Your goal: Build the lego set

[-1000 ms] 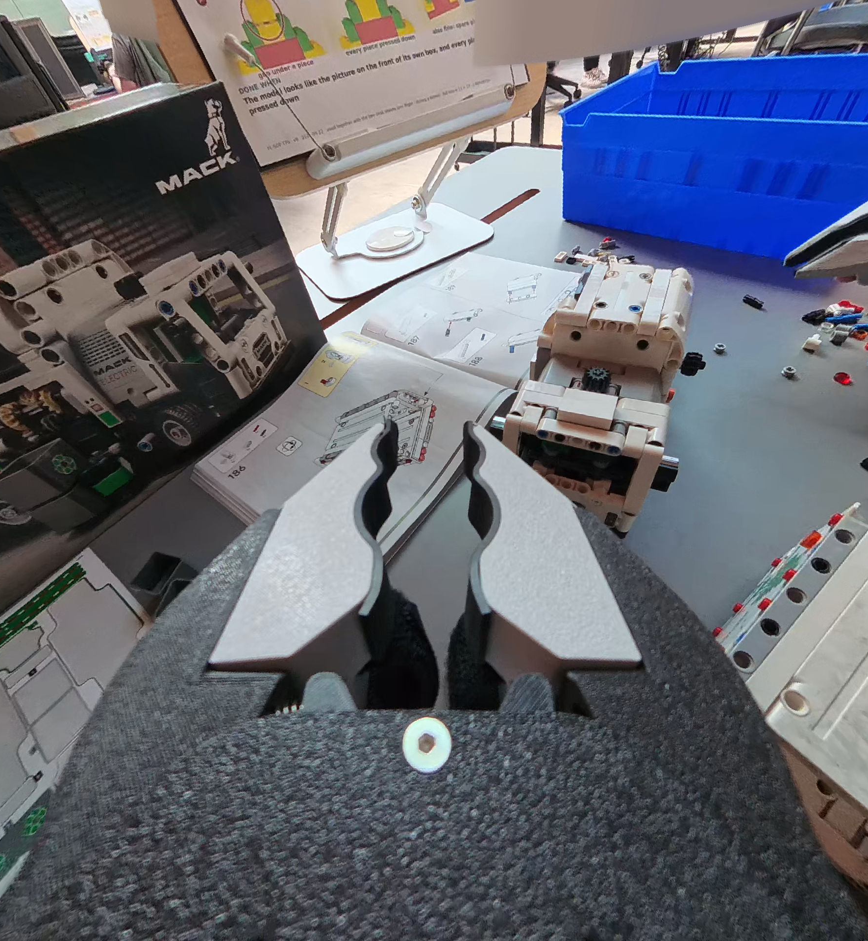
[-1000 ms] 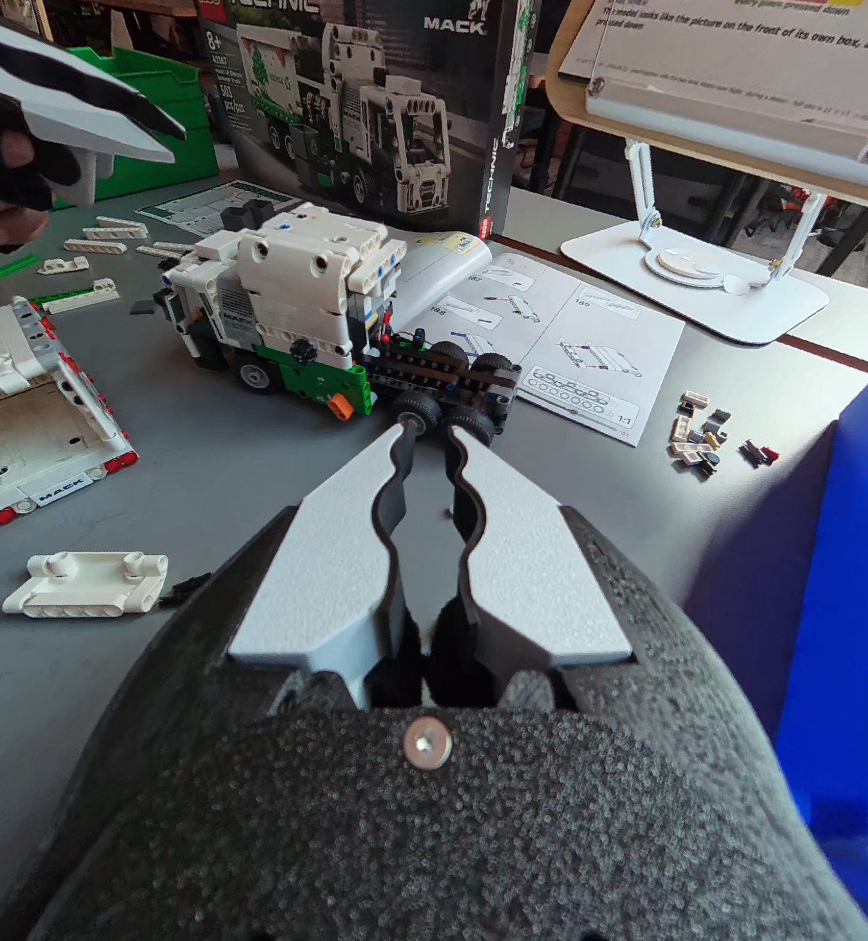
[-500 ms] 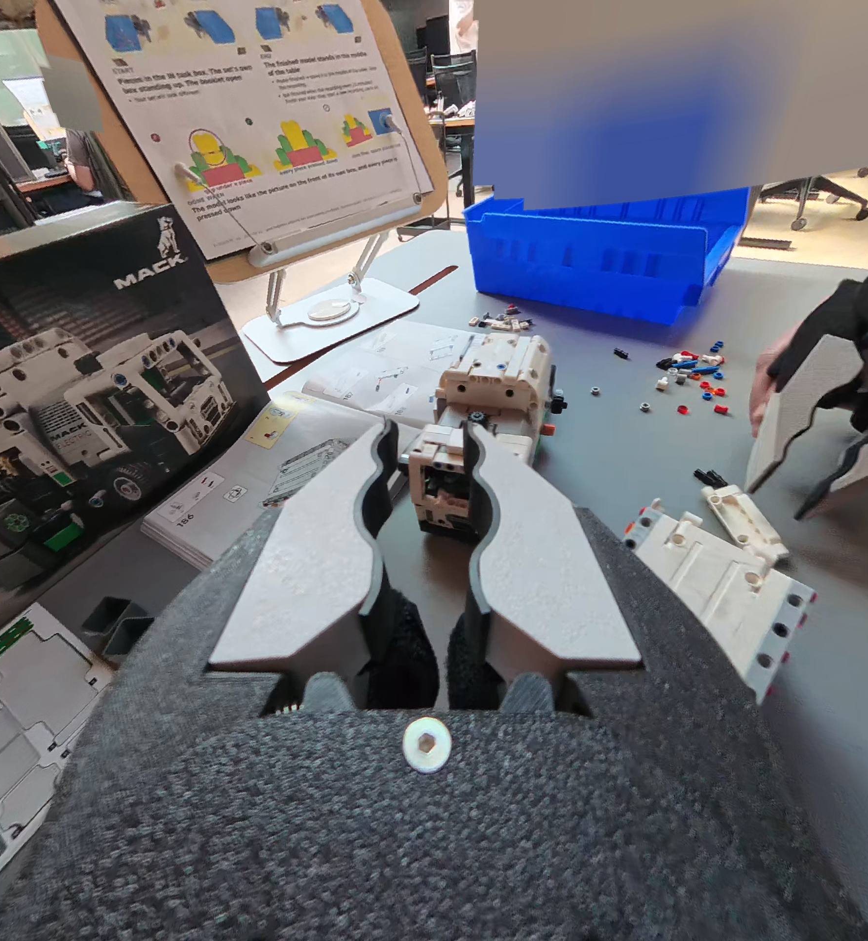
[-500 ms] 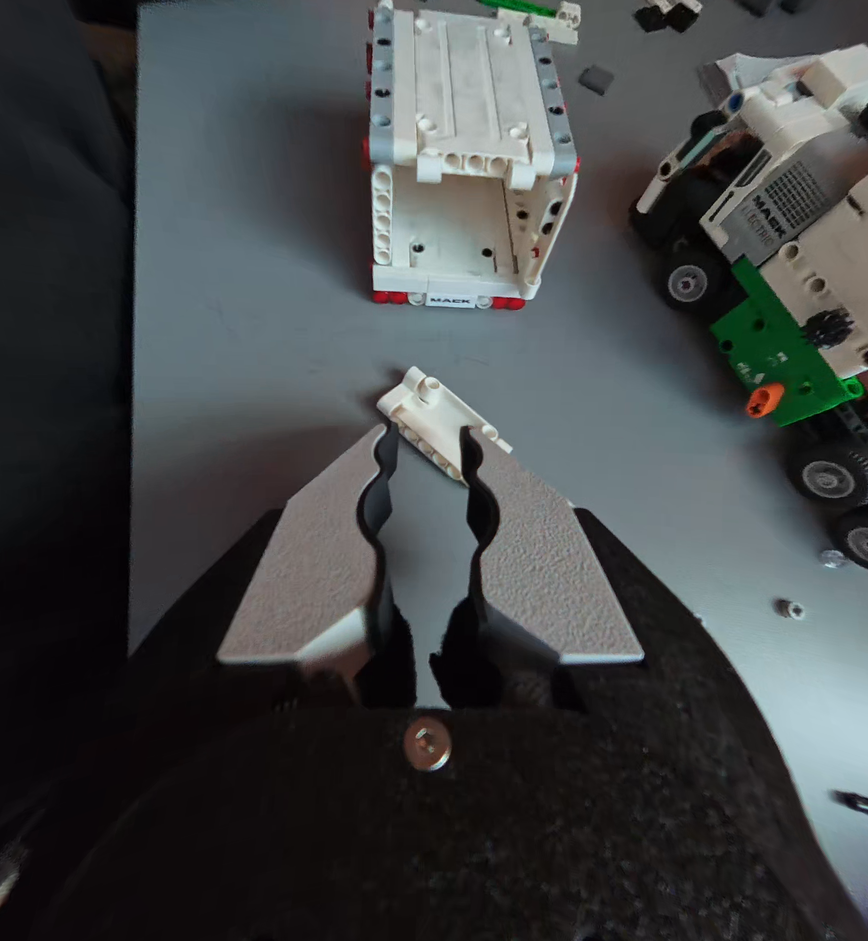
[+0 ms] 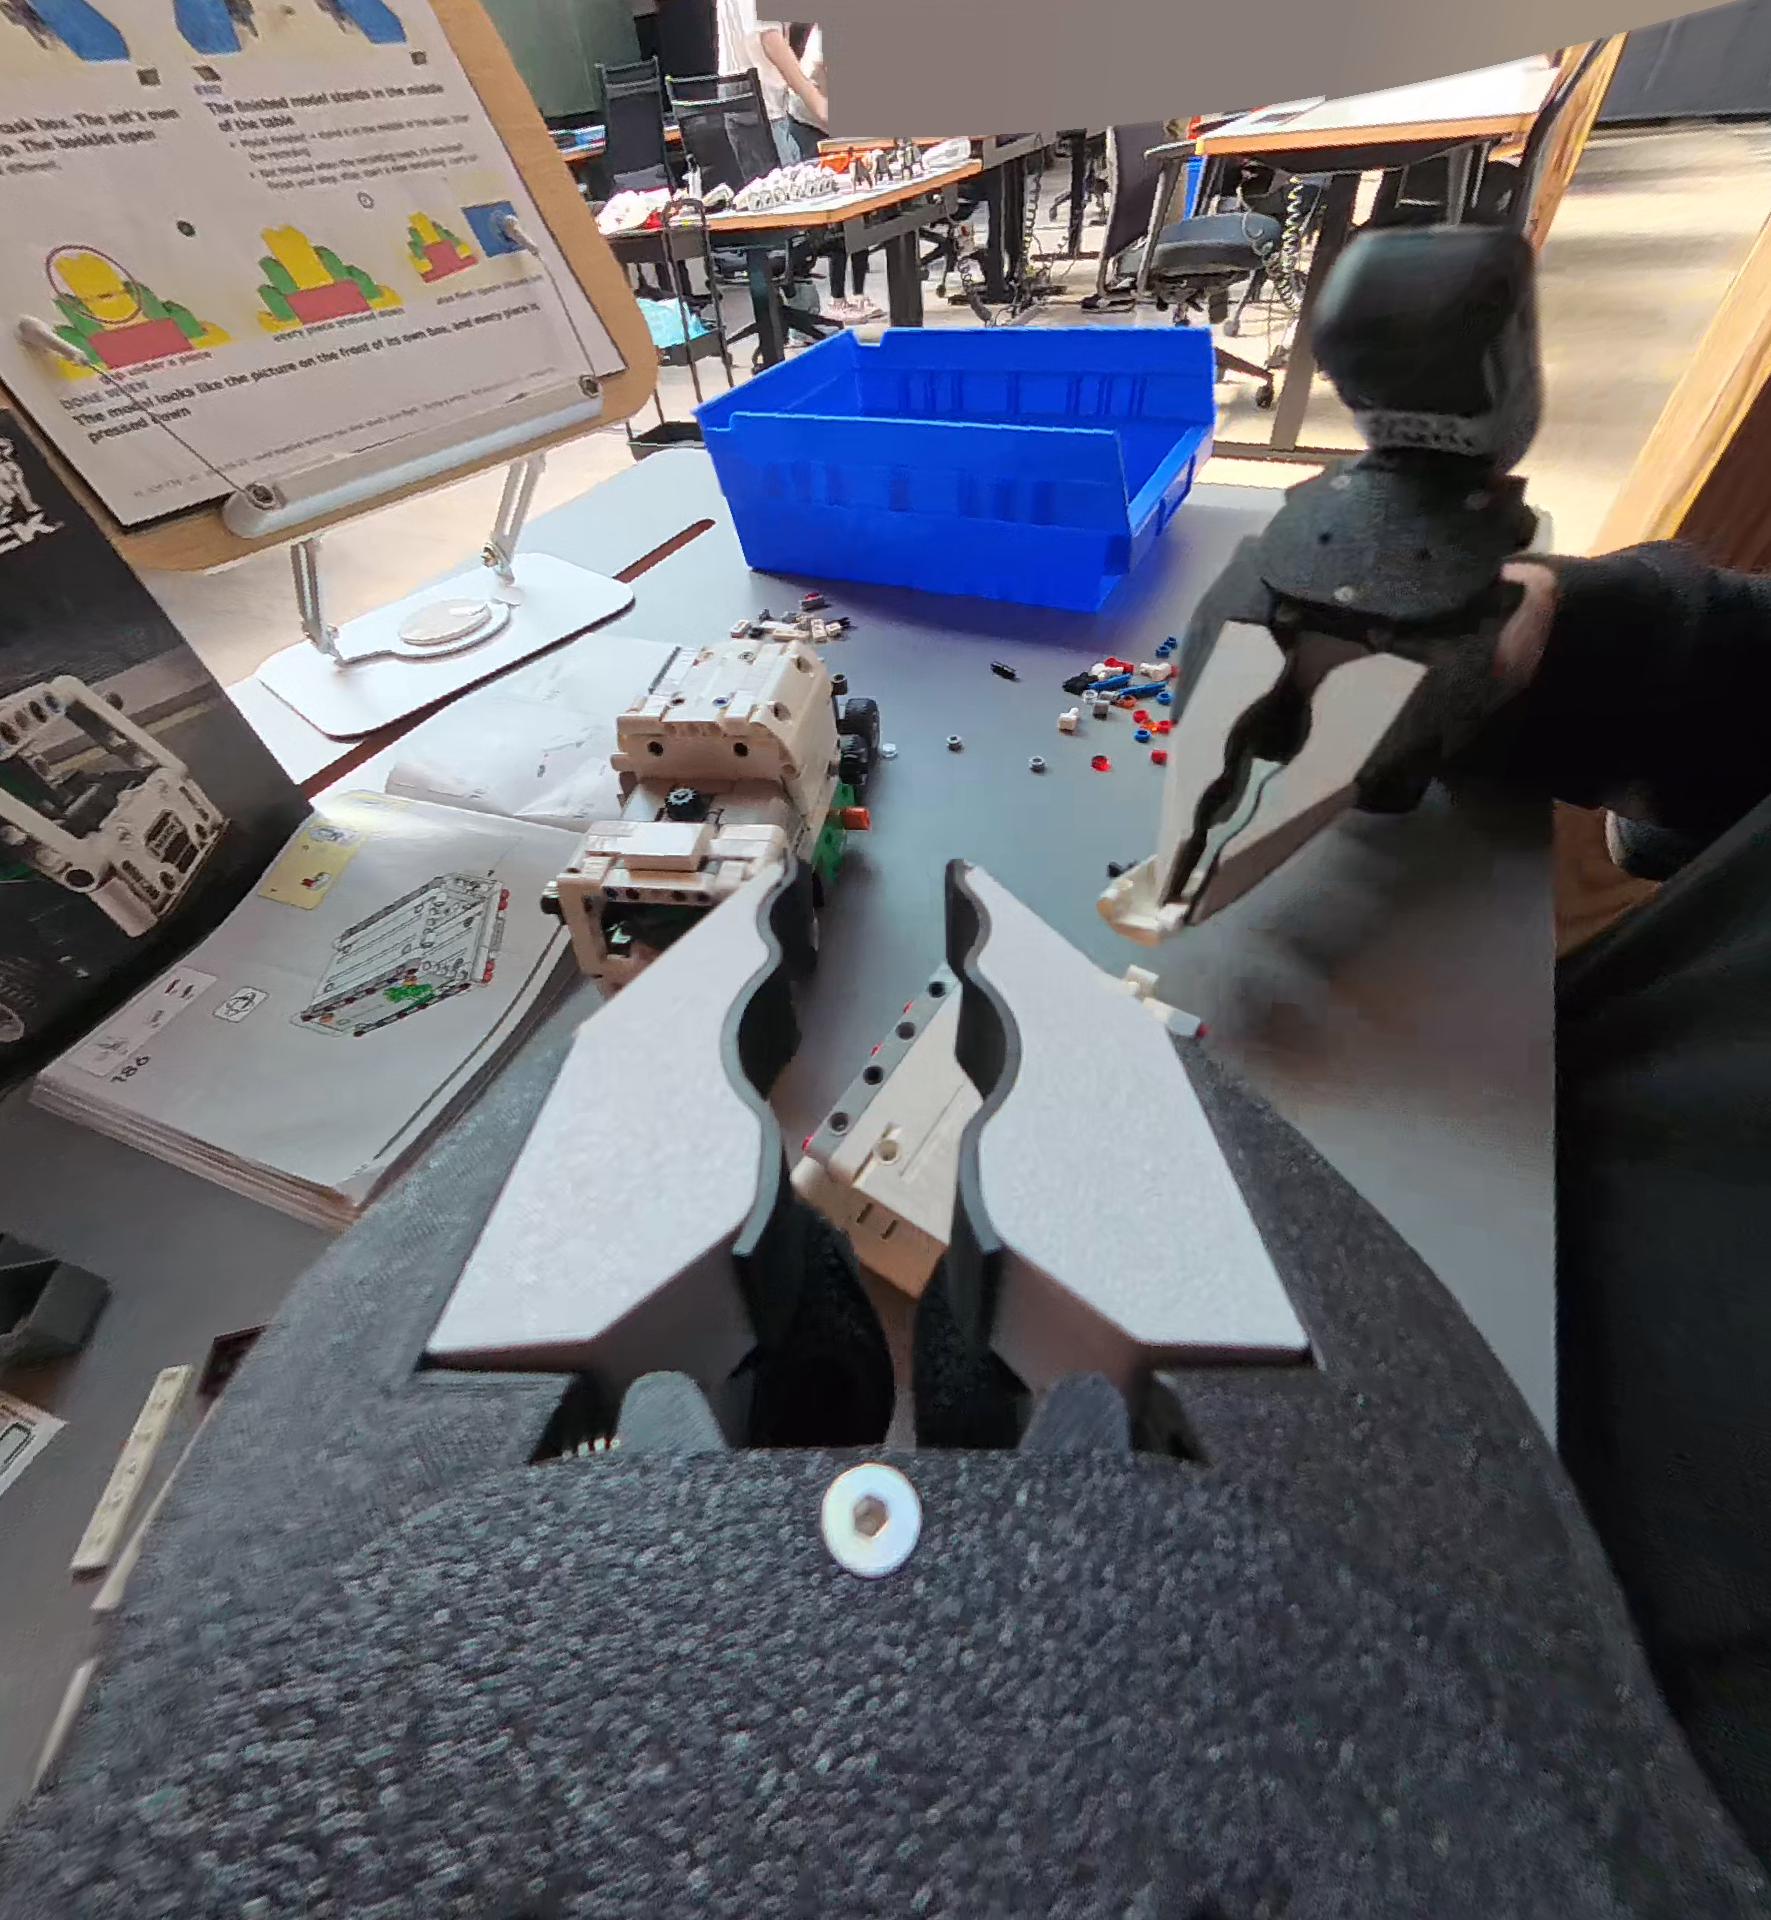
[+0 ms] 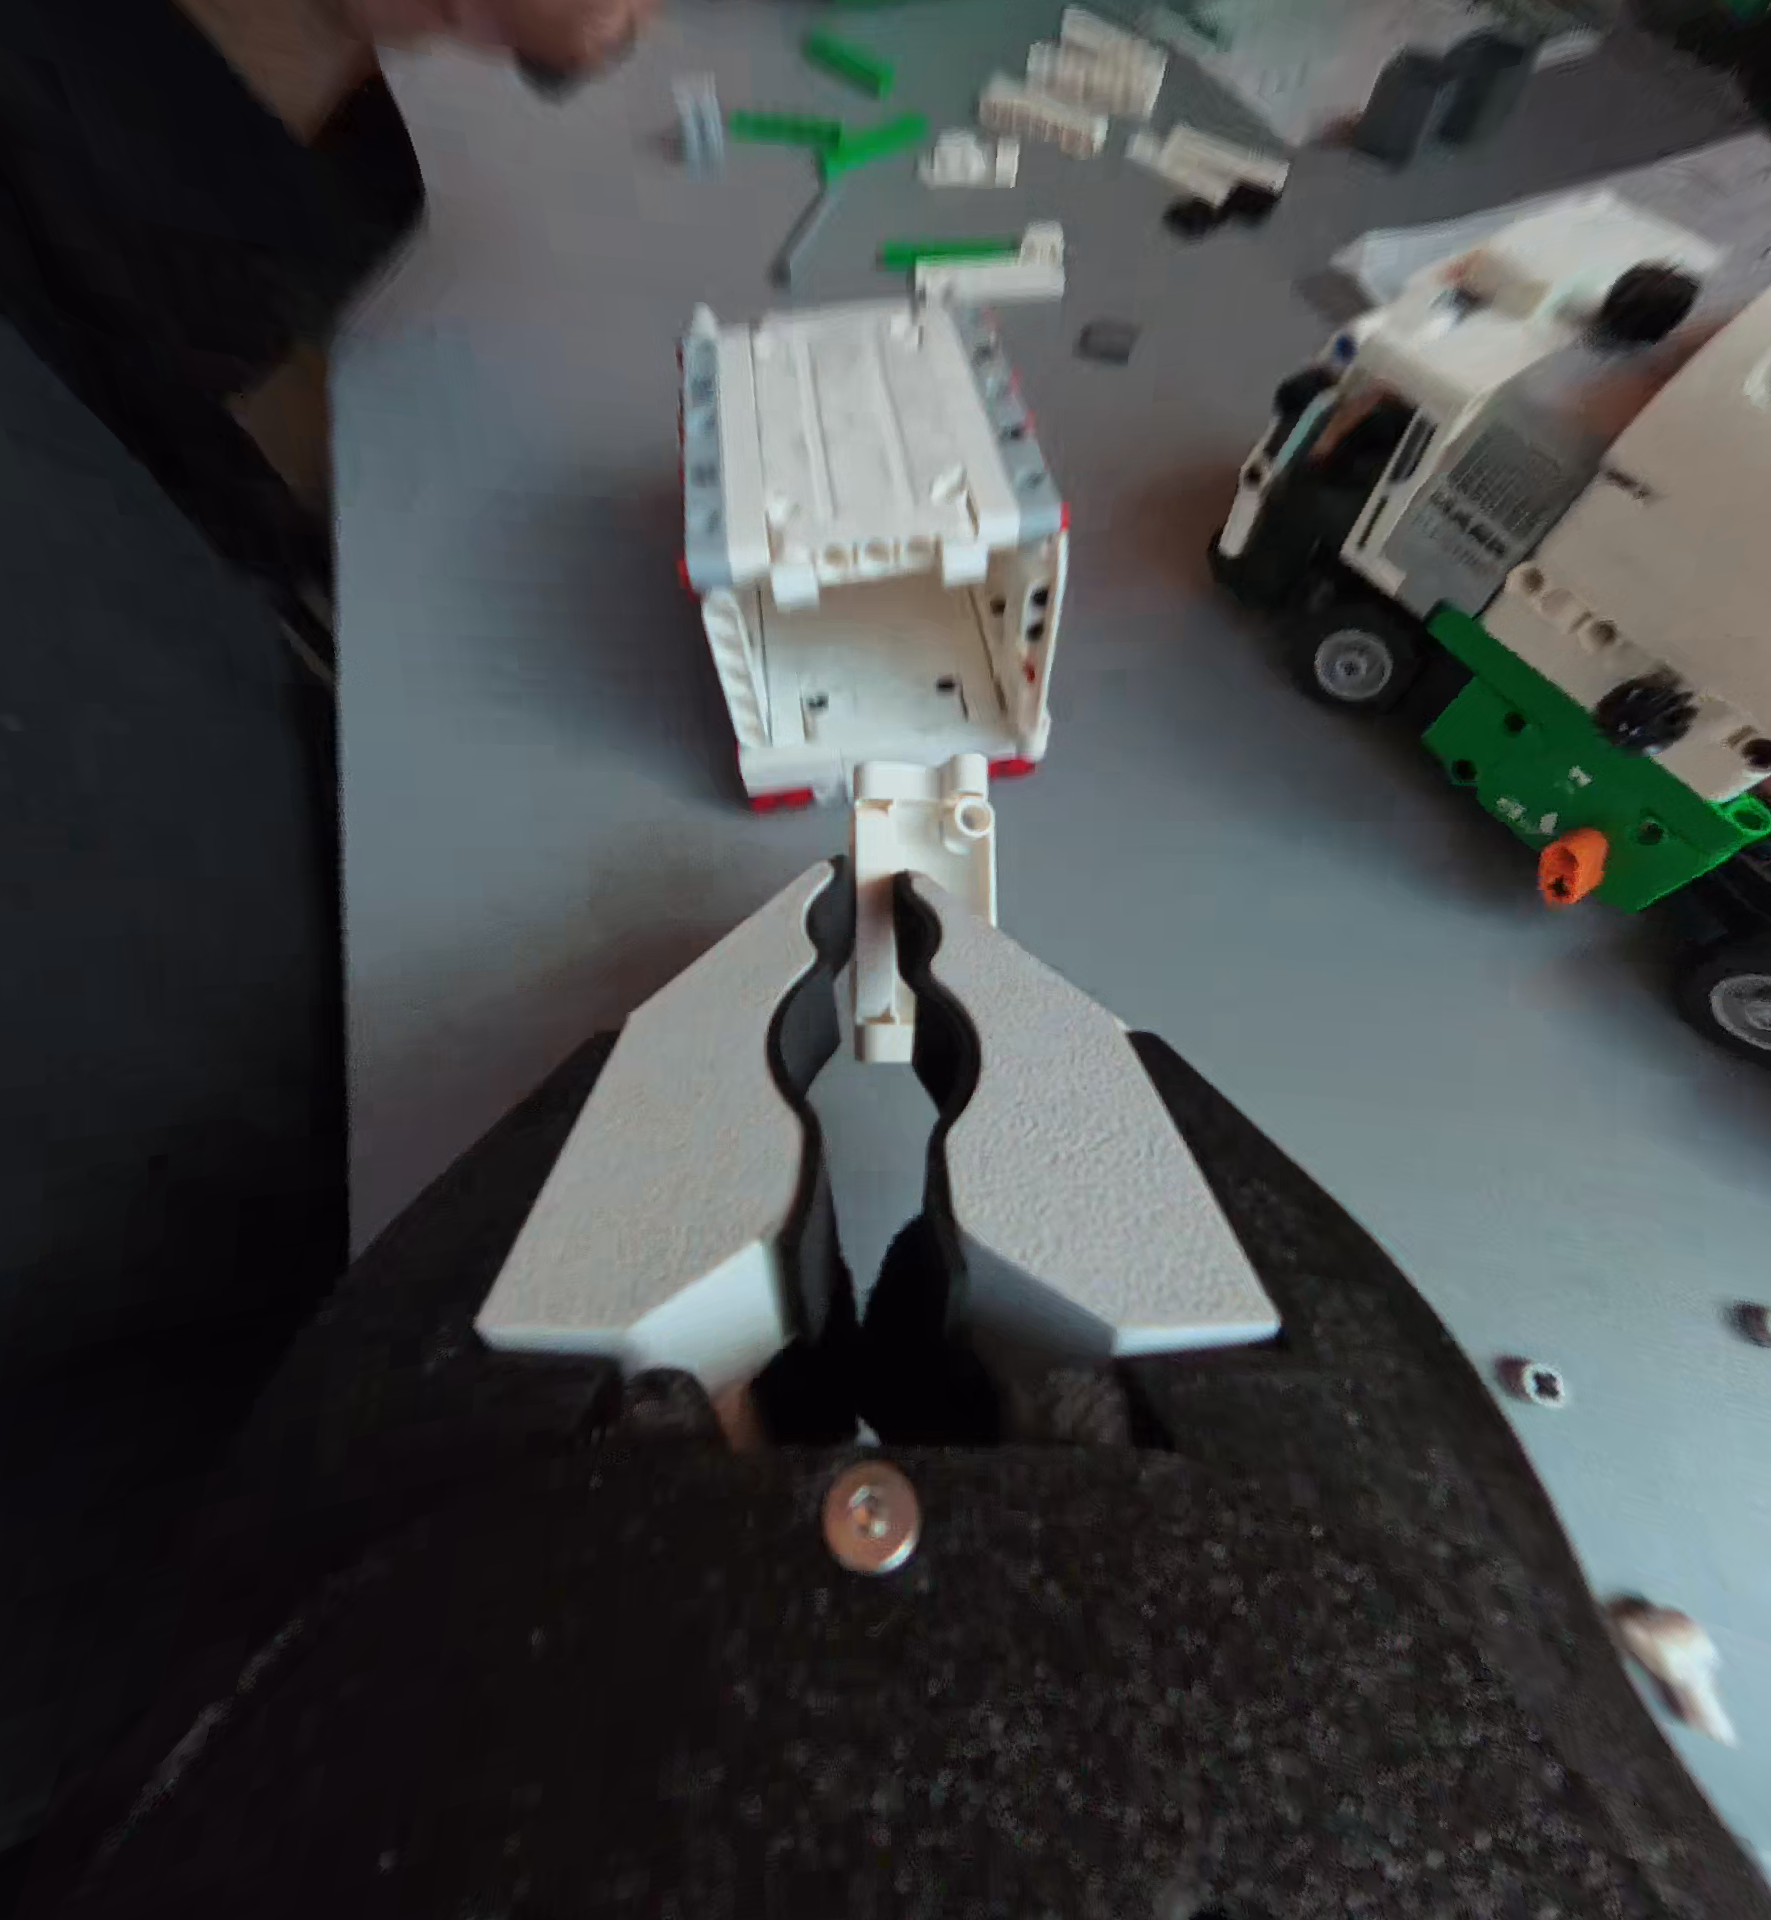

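My right gripper (image 6: pixel 870 883) is shut on a small white panel piece (image 6: pixel 922 862) and holds it just above the grey table, in front of the open end of the white lego container body (image 6: pixel 860 468). The left wrist view shows the same gripper (image 5: pixel 1172 899) at right with the piece (image 5: pixel 1130 909) at its tips. My left gripper (image 5: pixel 870 904) is open; the container body (image 5: pixel 891 1122) shows in the gap between its fingers, lying on the table below. The part-built white and green truck (image 5: pixel 715 769) stands beyond it and also shows in the right wrist view (image 6: pixel 1587 582).
An open instruction booklet (image 5: pixel 341 987), the set's box (image 5: pixel 50 748) and a sheet on a stand (image 5: pixel 237 239) are at left. A blue bin (image 5: pixel 964 457) stands at the back. Small loose parts (image 5: pixel 1109 707) lie near it. Green and white parts (image 6: pixel 912 135) lie past the body. The left gripper's tips are roughly 15 cm from the right gripper's.
My right gripper swung down to the white panel piece, shut on it and lifted it toward the container body. My left gripper pulled back and now hovers over the container body.
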{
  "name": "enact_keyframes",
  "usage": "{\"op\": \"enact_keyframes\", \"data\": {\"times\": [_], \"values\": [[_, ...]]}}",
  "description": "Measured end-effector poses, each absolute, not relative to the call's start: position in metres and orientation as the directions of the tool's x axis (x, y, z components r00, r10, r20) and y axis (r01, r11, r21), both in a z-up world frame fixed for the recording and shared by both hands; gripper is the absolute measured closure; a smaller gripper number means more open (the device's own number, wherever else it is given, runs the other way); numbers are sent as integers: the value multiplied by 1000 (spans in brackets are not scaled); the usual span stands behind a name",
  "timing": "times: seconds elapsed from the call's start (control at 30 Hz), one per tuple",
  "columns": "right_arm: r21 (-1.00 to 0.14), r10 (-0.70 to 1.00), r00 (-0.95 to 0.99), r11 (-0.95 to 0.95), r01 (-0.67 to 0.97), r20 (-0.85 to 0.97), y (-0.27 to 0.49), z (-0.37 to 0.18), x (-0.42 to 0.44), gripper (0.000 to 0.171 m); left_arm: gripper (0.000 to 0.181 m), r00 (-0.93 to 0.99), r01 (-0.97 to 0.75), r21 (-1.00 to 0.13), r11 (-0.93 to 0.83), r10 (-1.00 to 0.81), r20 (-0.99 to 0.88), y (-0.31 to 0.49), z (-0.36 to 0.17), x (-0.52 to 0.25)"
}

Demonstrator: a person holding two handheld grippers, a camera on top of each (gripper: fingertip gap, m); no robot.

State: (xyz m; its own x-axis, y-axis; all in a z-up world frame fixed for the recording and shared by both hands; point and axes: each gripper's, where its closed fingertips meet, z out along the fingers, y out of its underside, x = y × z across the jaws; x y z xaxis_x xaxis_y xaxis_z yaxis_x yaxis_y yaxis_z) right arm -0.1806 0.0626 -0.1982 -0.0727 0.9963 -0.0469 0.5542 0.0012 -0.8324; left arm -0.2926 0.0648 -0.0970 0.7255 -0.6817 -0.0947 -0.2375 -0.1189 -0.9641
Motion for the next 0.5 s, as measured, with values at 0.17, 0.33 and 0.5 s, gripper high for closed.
{"op": "enact_keyframes", "data": {"times": [0.17, 0.33, 0.5], "values": [[-838, 833, -97, -544, 41, -545, 81, -113, -196, 166, 155, 648, -161, -977, -137, -762, 0, 57, -91, -252], [-418, 456, -420, -889, -186, -785, 89, -78, -194, 166, 132, 660, -196, -970, -143, -751, -23, 69, -103, -206], [-337, 387, -497, -922, -191, -777, 71, -76, -204, 166, 129, 666, -166, -974, -155, -746, 6, 75, -110, -176]]}}
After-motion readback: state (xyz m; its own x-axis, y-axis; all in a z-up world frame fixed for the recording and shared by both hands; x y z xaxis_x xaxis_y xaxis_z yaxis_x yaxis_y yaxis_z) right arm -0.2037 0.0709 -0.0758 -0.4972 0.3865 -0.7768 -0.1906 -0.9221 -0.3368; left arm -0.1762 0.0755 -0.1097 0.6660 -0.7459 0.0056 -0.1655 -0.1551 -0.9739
